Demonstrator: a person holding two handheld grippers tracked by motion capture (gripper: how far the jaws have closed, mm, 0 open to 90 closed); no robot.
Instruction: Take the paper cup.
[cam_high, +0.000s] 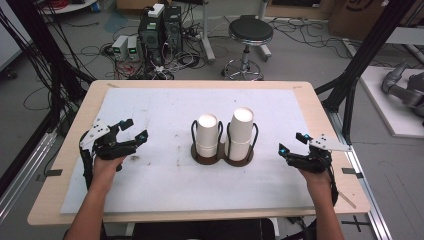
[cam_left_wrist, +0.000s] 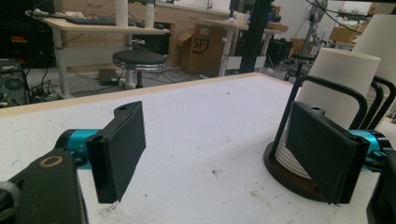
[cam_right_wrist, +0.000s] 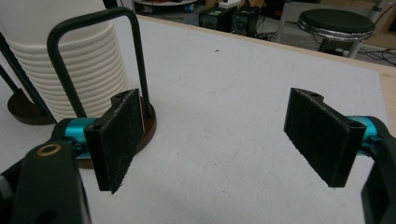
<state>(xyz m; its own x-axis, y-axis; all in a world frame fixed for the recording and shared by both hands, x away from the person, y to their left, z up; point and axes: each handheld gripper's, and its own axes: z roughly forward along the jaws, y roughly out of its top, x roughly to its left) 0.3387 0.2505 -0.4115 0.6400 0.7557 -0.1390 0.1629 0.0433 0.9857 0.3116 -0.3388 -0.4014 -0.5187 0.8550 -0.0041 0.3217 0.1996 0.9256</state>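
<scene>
Two stacks of white paper cups, a shorter left stack (cam_high: 207, 132) and a taller right stack (cam_high: 241, 131), stand upside down in a dark double holder (cam_high: 222, 160) with black wire loops at the middle of the table. My left gripper (cam_high: 138, 128) rests to the left of the holder, open and empty, its jaws pointing toward the cups. In the left gripper view the gripper (cam_left_wrist: 219, 154) stands wide, with a cup stack (cam_left_wrist: 343, 79) behind its right jaw. My right gripper (cam_high: 291, 142) sits to the right of the holder, also open and empty. The right gripper view has the gripper (cam_right_wrist: 224, 140) over bare mat, with the ribbed cup stack (cam_right_wrist: 70, 60) behind its left jaw.
A white mat (cam_high: 150, 180) covers most of the wooden table (cam_high: 75, 150). Beyond the far edge stand a black stool (cam_high: 250, 32) and computer boxes (cam_high: 160, 30) amid floor cables. Black frame posts (cam_high: 350, 85) rise at both sides of the table.
</scene>
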